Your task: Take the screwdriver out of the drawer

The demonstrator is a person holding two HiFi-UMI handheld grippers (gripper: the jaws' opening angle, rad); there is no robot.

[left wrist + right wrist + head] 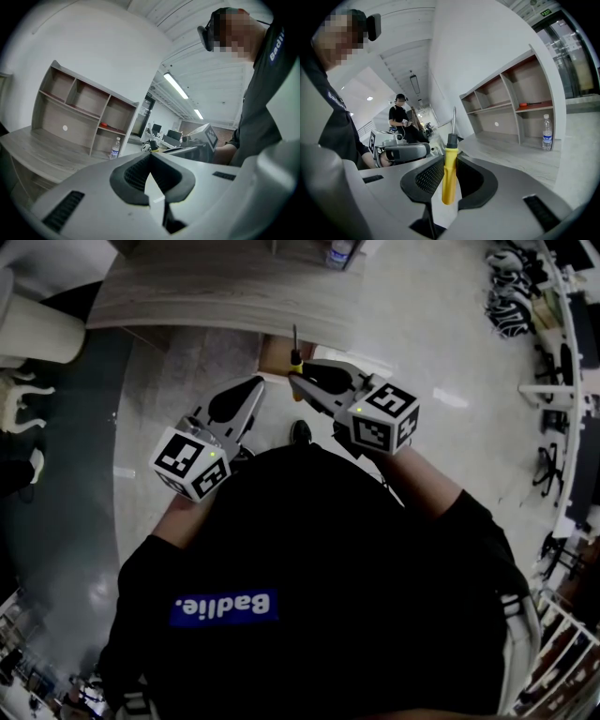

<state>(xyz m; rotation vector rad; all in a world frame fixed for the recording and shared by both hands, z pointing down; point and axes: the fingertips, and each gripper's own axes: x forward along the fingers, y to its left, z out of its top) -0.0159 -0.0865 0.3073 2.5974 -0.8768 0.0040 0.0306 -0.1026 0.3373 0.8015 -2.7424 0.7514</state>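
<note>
The screwdriver (449, 173) has a yellow handle, a black collar and a thin metal shaft that points up. My right gripper (450, 159) is shut on its handle. In the head view the screwdriver (295, 360) sticks out past the right gripper (298, 381), in the air in front of the desk edge. My left gripper (258, 382) hangs just left of it, apart from it. Its jaws are shut with nothing between them in the left gripper view (151, 155). A brown box-like opening (275, 354) shows under the desk edge behind the screwdriver.
A grey wood-grain desk (216, 287) spans the top of the head view. A shelf unit (511, 108) stands on it with a water bottle (547, 132) and a small red item (530, 103). Another person (401, 119) stands far behind. White chairs (28, 352) stand at the left.
</note>
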